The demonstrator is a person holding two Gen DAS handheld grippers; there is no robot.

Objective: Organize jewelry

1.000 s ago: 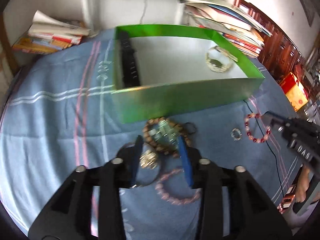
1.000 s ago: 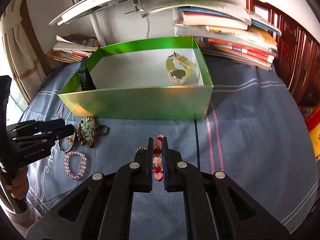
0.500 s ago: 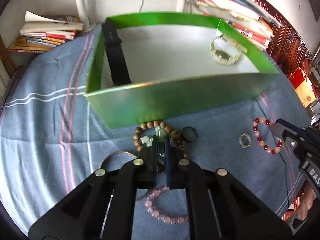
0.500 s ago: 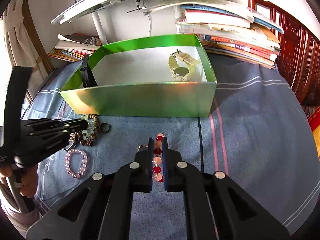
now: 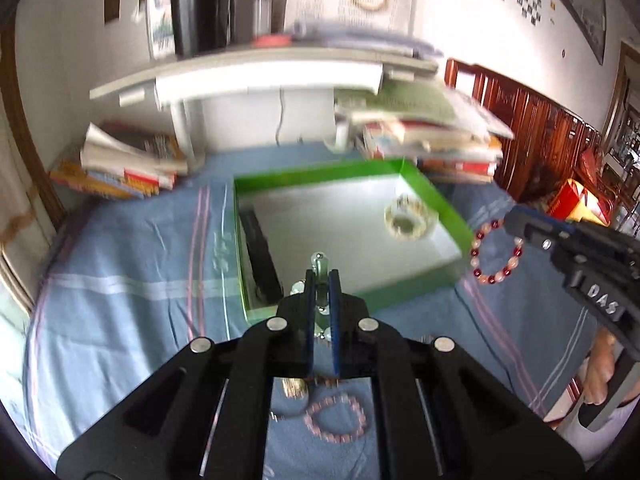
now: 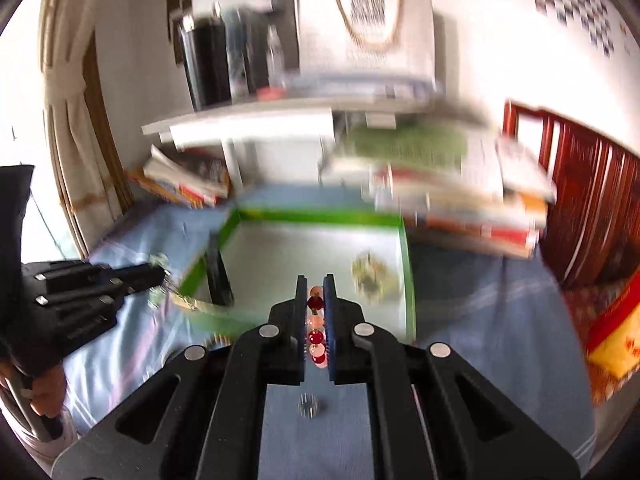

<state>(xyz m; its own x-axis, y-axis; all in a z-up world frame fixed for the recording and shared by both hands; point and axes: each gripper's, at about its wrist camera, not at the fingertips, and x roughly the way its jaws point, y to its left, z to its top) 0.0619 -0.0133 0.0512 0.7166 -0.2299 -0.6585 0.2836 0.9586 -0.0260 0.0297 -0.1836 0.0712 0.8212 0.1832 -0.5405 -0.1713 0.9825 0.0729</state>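
A shallow rectangular box (image 5: 436, 196) with glossy green walls and a pale, reflective floor is seen ahead of both pairs of fingers, resting on a blue cloth (image 5: 132, 264) woven with white and pink stripes. A black strap (image 5: 260, 256) is leaned along the box's left inner wall, and a pale, chunky bracelet or watch (image 5: 406, 220) lies on the floor toward its right side; its detail is blurred.

The left gripper (image 5: 321, 280) is closed almost completely, its blue-edged fingers pinching a greenish, translucent pendant piece (image 5: 319, 264) whose rounded top protrudes just beyond the tips. Clear beads are glimpsed between the fingers lower down. Below and behind these fingers, on the cloth, a pink bead bracelet (image 5: 336, 420) of frosted round beads lies beside a small golden metallic piece (image 5: 294, 388).

The right gripper (image 6: 315, 300) is likewise nearly shut, clamped on a red and pink bead bracelet (image 6: 315, 338): glossy dark-red spheres alternated with milky pink ones, stacked in the narrow gap between the fingers. In the left wrist view the same bracelet (image 5: 496, 252) is seen hanging as a full loop from the fingertips, just beside the box's right wall. A small sparkling ring (image 6: 309, 405) lies on the cloth beneath the right fingers.

The letters "DAS" are readable on the right gripper's black body. A square printed code is shown on a white bag (image 6: 368, 28) on the shelf behind.
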